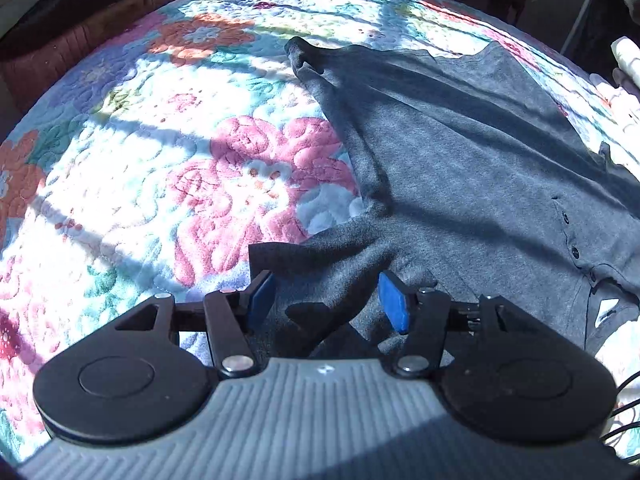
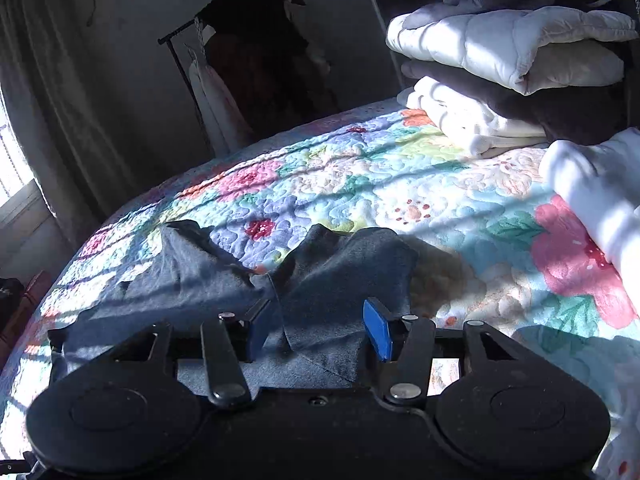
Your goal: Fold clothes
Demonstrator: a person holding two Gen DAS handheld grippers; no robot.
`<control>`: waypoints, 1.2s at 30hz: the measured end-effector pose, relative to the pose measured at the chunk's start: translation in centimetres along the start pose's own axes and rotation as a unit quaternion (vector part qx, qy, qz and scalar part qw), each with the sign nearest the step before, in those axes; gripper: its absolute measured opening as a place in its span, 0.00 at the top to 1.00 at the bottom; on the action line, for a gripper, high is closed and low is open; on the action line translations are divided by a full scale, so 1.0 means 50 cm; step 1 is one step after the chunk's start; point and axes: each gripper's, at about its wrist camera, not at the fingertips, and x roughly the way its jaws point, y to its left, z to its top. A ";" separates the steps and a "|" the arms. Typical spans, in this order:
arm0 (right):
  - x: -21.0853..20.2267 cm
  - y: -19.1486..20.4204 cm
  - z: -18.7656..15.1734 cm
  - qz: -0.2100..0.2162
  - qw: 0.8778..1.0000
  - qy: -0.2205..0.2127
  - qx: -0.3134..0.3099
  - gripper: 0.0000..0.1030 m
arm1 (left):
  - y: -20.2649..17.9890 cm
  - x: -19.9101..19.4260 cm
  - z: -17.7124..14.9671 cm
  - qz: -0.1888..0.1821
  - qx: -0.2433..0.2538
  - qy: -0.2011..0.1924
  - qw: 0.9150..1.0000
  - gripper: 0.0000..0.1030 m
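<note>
Left wrist, one grey shirt (image 1: 460,168), one quilt (image 1: 160,160)

Hard sunlight, both views; source looks like the window (image 2: 16,184) at left edge of right wrist view, blown out white. Quilt (image 1: 160,168) overexposed in patches, w/ dark stripe shadows crossing it. Grey shirt (image 1: 460,152) underexposed, folds lost in shade. Room bkgd in right view dim: curtain (image 2: 60,92) and clothes rack (image 2: 256,60) murky, low detail. Strong fisheye bowing at edges, dark vignette in corners. Slight softness overall; no obvious motion blur.
</note>
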 end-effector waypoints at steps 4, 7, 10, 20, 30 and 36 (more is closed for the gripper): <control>-0.053 0.089 -0.030 0.075 0.996 0.041 -0.017 0.39 | 0.047 -0.038 0.007 0.024 -0.011 -0.019 0.999 0.45; -0.081 0.155 -0.050 0.129 0.988 0.084 -0.022 0.39 | 0.083 -0.069 0.014 0.027 -0.024 -0.031 0.999 0.43; -0.115 0.216 -0.057 0.172 0.977 0.121 -0.035 0.36 | 0.113 -0.090 0.012 0.026 -0.030 -0.038 0.999 0.35; -0.156 0.354 -0.206 0.164 0.953 0.155 -0.201 0.30 | 0.137 0.016 -0.047 -0.065 -0.043 0.024 0.997 0.33; -0.134 0.443 -0.337 0.141 0.923 0.144 -0.326 0.32 | 0.126 0.070 -0.066 -0.096 -0.049 -0.008 0.994 0.17; -0.081 0.523 -0.394 0.129 0.872 0.136 -0.451 0.36 | 0.116 0.077 -0.065 -0.101 -0.044 -0.025 0.994 0.49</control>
